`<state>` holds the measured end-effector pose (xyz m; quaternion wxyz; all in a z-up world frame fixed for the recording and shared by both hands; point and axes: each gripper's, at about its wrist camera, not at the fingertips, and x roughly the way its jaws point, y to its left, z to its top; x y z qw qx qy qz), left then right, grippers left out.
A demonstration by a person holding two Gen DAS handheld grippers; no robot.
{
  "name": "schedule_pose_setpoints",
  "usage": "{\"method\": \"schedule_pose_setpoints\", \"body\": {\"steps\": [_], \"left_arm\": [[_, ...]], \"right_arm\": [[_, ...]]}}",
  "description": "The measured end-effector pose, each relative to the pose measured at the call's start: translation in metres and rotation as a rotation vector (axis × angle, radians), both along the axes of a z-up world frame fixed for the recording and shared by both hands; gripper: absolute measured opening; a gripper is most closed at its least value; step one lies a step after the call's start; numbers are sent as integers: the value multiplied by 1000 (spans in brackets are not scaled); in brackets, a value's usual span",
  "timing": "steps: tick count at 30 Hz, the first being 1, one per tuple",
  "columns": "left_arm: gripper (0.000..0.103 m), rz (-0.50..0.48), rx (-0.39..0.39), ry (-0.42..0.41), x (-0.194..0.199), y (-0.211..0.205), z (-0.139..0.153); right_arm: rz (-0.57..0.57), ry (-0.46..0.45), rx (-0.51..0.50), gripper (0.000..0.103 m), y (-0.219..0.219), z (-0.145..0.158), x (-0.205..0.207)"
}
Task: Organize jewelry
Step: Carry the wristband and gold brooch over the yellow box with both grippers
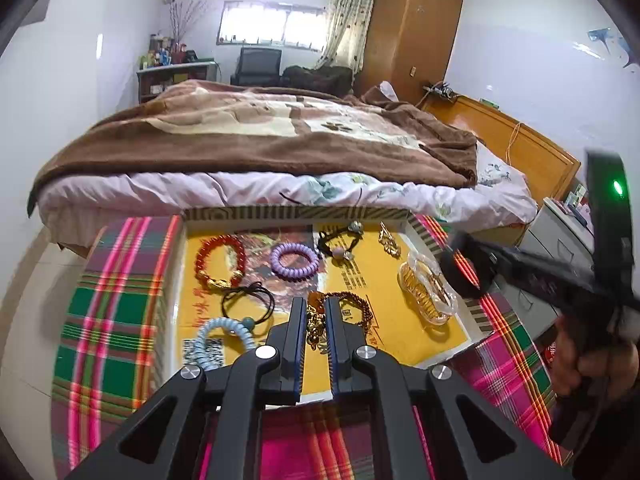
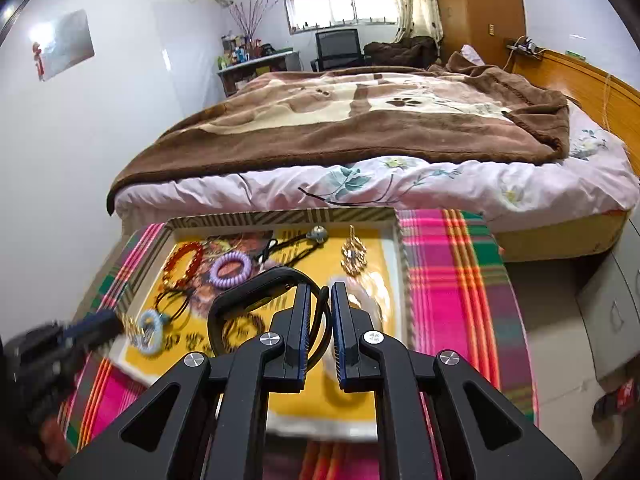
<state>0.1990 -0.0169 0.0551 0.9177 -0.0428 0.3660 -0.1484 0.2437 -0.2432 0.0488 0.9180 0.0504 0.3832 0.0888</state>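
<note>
Two grippers are each carrying a piece above the tray [image 1: 424, 236] on the plaid cloth [image 1: 120, 280], so this looks like the sorting step, midway. The left gripper [image 1: 316, 312] has its fingers nearly closed on a gold chain [image 1: 314, 326] hanging between them; the right gripper [image 2: 320, 300] is pinched almost shut on a black band [image 2: 248, 292] looping out to its left. Next, I judge, each needs a free spot away from the red bead bracelet [image 1: 218, 256] and purple coil tie [image 1: 294, 260] before letting go.

Left gripper [image 2: 120, 322] motion-blurred; clear packet [image 2: 370, 296] smeared, half hidden behind right gripper [image 2: 320, 320].
</note>
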Motion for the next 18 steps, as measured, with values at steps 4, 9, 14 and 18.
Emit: {"method": "schedule_pose_setpoints", "body": {"steps": [4,9,14,18], "left_arm": [[9,4,-2,28,12,-3,-14],[9,15,9,58,25,-4,-31],[9,11,15,85,32,-6,-42],[9,11,29,93,36,-9,-48]], "right_arm": [[0,42,-19,11,9,-10,29],[26,102,-57,11,21,-27,55],[38,153,-100,11,27,-43,73],[48,181,-125,11,29,-51,81]]}}
